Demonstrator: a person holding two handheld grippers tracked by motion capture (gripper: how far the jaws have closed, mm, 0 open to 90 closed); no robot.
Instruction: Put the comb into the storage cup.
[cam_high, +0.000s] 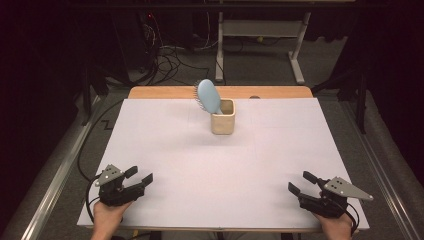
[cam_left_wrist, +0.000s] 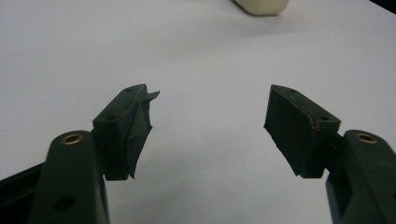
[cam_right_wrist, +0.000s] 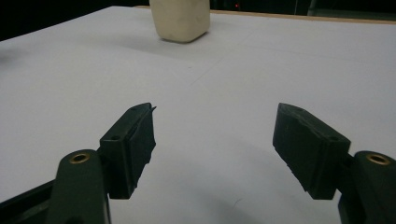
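A light blue hairbrush (cam_high: 208, 96) stands handle-down in a cream square cup (cam_high: 223, 118) near the far middle of the white table cover (cam_high: 220, 165). Its head leans left over the cup's rim. At the near left corner rests my left gripper (cam_high: 139, 176), held by a hand, jaws open and empty. The right gripper (cam_high: 301, 182) sits at the near right corner, also open with nothing between its jaws. Through the left gripper (cam_left_wrist: 210, 100) the cup (cam_left_wrist: 261, 5) shows at the top edge. Beyond the right gripper (cam_right_wrist: 215, 116) stands the cup (cam_right_wrist: 181, 18), far off.
A wooden table edge (cam_high: 165, 92) runs along the back behind the white cover. Cables (cam_high: 170, 60) lie on the floor beyond, near a white desk frame (cam_high: 260, 30). Metal rails (cam_high: 55, 175) flank the table on both sides.
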